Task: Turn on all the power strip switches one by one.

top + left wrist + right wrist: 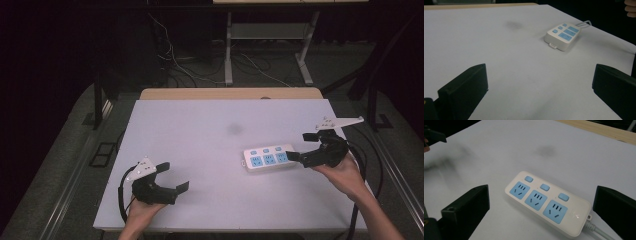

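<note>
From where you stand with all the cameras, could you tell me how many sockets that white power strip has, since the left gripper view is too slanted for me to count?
Observer: The power strip has three blue sockets, each with its own blue button beside it.
Operator: Thank you. Where does its cable leave?
Observer: The cable leaves the end of the strip closest to the right gripper.
Operator: Are that gripper's jaws holding the strip?
Observer: No, the jaws stand wide apart, one by the cable end of the strip and one farther back, closed on nothing.
</note>
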The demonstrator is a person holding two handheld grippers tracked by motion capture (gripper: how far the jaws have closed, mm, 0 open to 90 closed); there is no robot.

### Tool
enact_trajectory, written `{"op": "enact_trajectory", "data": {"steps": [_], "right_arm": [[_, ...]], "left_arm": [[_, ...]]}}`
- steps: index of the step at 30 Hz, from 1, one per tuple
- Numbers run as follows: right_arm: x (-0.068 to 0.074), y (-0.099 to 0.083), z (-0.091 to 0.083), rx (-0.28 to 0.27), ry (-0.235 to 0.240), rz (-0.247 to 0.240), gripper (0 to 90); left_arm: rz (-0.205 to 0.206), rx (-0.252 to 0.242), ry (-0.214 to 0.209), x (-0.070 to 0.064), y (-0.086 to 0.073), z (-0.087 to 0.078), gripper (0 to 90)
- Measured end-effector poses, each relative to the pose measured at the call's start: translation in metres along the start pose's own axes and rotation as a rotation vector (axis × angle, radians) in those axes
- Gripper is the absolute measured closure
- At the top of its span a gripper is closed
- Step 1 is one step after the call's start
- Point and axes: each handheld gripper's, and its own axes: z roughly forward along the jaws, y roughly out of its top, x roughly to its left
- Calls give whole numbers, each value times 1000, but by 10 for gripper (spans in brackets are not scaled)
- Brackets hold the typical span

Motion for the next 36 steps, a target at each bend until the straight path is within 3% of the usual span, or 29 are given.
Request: {"op": "enact_trajectory", "data": {"steps": [15, 21, 32, 36], "right_arm": [[-17, 11, 15, 29, 1, 4, 9], [-22, 16, 22, 36, 12, -7, 51], [-37, 18, 46, 94, 8, -9, 52], [-39, 17, 51, 113, -1, -16, 101]], "left_arm": [[0, 2, -1, 0, 0, 1, 0], [6, 4, -3, 0, 0, 2, 0], [7, 6, -5, 0, 0, 3, 0], [5, 7, -7, 0, 0, 3, 0]]}}
